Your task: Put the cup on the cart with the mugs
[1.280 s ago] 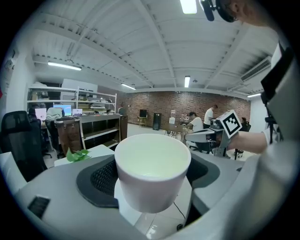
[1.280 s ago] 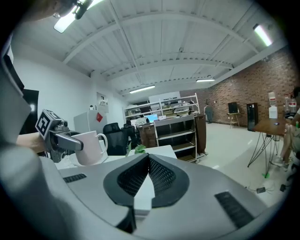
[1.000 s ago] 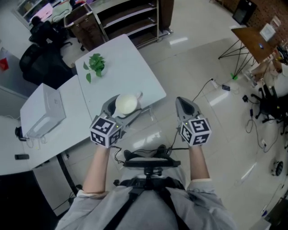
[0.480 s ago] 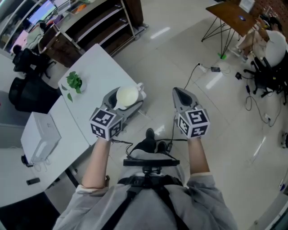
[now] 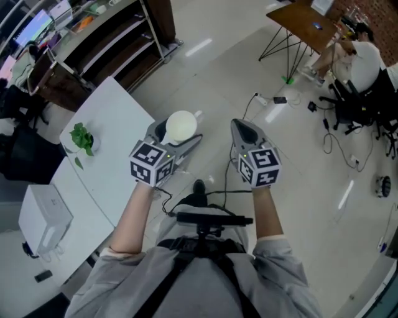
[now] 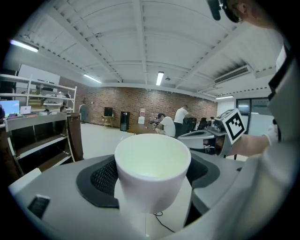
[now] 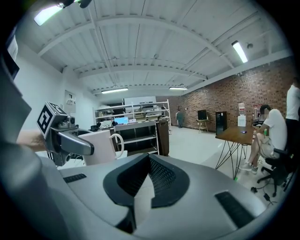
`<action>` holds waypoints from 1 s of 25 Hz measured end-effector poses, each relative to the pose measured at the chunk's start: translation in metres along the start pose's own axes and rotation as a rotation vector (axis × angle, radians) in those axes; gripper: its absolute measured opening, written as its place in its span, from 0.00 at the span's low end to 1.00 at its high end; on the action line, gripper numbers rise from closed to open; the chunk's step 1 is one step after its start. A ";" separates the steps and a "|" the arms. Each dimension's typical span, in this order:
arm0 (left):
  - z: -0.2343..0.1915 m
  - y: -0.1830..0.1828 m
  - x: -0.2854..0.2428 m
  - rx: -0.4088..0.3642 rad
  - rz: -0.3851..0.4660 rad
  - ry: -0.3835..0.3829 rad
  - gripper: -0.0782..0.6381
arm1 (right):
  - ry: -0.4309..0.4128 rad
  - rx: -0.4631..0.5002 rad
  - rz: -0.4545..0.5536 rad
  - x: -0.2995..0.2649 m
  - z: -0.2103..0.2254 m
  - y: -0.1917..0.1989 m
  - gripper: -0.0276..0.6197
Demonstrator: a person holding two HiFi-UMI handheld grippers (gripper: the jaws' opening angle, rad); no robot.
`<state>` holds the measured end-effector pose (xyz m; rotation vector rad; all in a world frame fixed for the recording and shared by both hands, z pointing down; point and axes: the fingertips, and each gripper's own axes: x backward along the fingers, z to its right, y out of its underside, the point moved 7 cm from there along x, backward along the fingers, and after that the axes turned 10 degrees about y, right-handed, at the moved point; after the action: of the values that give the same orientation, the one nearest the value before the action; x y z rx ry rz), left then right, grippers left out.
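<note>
A white cup (image 5: 181,126) with a handle sits upright between the jaws of my left gripper (image 5: 174,133), which is shut on it over the floor just past the white table's corner. In the left gripper view the cup (image 6: 152,171) fills the middle, its inside empty, both dark pads against its sides. My right gripper (image 5: 244,131) is held level beside it, shut with nothing in it. The right gripper view shows its pads (image 7: 161,176) together at the tip and, to the left, the cup (image 7: 101,146) in the left gripper (image 7: 65,136).
A white table (image 5: 106,143) with a small green plant (image 5: 81,136) and a white box (image 5: 43,217) lies to the left. Dark shelving (image 5: 112,43) stands beyond it. A wooden desk (image 5: 305,18), a seated person (image 5: 360,56) and floor cables (image 5: 273,99) are to the right.
Both grippers keep their hold and spacing while the view swings: the table and shelving slide left, and the cup now hangs over bare floor past the table's corner.
</note>
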<state>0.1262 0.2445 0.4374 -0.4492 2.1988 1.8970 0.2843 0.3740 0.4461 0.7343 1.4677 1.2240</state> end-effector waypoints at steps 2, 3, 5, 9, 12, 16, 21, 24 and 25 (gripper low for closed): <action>-0.013 -0.007 -0.009 -0.008 0.000 0.022 0.71 | 0.014 0.005 0.000 -0.014 0.005 -0.007 0.02; -0.019 -0.010 -0.013 -0.013 0.000 0.030 0.71 | 0.019 0.005 0.002 -0.021 0.007 -0.010 0.02; -0.032 -0.017 -0.020 -0.022 -0.001 0.038 0.71 | 0.025 0.005 0.003 -0.035 0.010 -0.017 0.02; -0.052 -0.024 -0.041 -0.011 -0.001 0.052 0.71 | 0.025 0.009 -0.002 -0.058 0.019 -0.030 0.02; -0.068 -0.033 -0.065 0.000 -0.002 0.054 0.71 | 0.020 0.011 -0.004 -0.080 0.037 -0.040 0.02; -0.095 -0.046 -0.099 0.013 -0.001 0.033 0.71 | -0.005 0.015 -0.016 -0.122 0.068 -0.050 0.02; -0.143 -0.069 -0.145 0.042 0.008 -0.036 0.71 | -0.068 0.036 -0.024 -0.187 0.111 -0.071 0.02; -0.174 -0.085 -0.180 0.062 0.019 -0.085 0.71 | -0.107 0.045 -0.024 -0.229 0.143 -0.089 0.02; -0.182 -0.091 -0.191 0.069 0.021 -0.101 0.71 | -0.120 0.044 -0.029 -0.241 0.154 -0.093 0.02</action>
<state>0.3452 0.0713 0.4477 -0.3120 2.2039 1.8055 0.5106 0.1760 0.4462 0.7998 1.4057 1.1097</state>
